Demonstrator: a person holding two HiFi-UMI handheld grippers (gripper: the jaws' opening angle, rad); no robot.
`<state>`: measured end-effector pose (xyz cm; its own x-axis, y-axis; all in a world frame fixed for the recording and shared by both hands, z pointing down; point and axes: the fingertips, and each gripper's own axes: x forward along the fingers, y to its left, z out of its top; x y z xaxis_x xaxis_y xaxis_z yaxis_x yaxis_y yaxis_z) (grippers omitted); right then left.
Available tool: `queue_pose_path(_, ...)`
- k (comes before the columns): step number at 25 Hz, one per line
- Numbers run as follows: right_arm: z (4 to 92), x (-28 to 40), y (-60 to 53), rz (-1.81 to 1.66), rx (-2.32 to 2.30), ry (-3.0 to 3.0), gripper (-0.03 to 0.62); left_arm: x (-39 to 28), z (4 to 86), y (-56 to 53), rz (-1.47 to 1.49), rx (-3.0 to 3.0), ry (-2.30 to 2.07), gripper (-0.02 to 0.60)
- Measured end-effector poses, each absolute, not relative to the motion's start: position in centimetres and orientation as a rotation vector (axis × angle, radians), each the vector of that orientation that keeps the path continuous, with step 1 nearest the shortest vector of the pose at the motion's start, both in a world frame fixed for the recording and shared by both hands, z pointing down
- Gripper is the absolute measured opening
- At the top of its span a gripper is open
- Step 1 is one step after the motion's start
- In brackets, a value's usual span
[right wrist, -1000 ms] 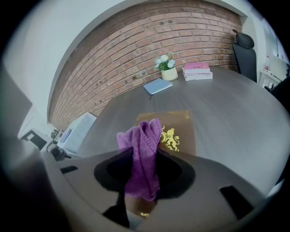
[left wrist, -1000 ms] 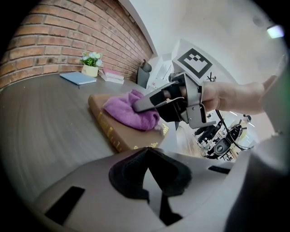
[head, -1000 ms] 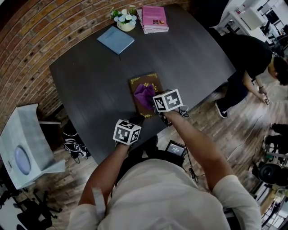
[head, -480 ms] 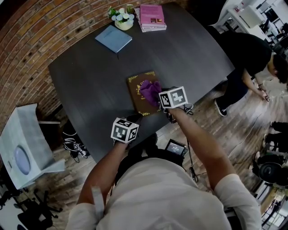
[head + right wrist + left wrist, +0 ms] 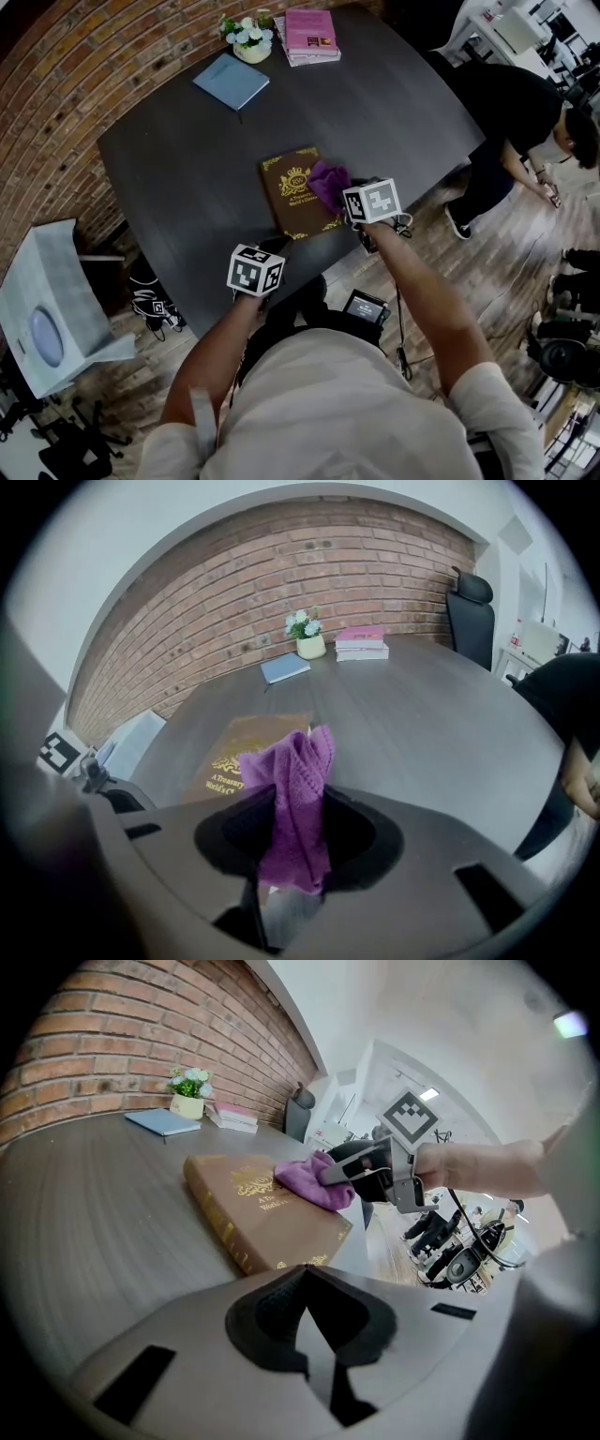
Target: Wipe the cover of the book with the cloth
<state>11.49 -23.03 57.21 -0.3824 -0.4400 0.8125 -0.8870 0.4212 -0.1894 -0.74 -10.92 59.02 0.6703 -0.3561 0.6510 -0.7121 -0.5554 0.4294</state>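
Wiping stage, stroke in progress. The book (image 5: 292, 195) lies flat and closed on the dark surface (image 5: 187, 159), near the edge closest to the person. The right tongs (image 5: 295, 855) stand partly closed, clamped on the purple cloth (image 5: 298, 780), whose free bunch rests on the right-hand part of the cover, by its edge. The gilt title beside it is uncovered. The left tongs (image 5: 305, 1321) are fully closed with nothing between them, poised just off the book's near corner; contact cannot be told. The next move probably calls for drawing the cloth back across the cover towards its left side, pressed low enough to rub. The book may slide unless it is steadied.
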Motion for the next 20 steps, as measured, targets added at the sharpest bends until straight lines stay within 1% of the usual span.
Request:
queue_pose_path(6, 56.7, 14.1, -23.1, 0.757, 1.179, -1.938, 0.141, -0.9, 59.1, -11.0, 0.628, 2.159, -0.805, 0.006)
queue_pose_path(12, 55.7, 16.5, -22.9, 0.754, 1.249, -1.926, 0.143, -1.0, 58.8, -10.4, 0.585, 2.144, -0.787, 0.008)
queue_pose_path(20, 52.5, 15.8, -22.4, 0.724, 1.278, -2.031, 0.143, -2.0, 57.9, -9.7, 0.494, 2.108, -0.778, 0.008)
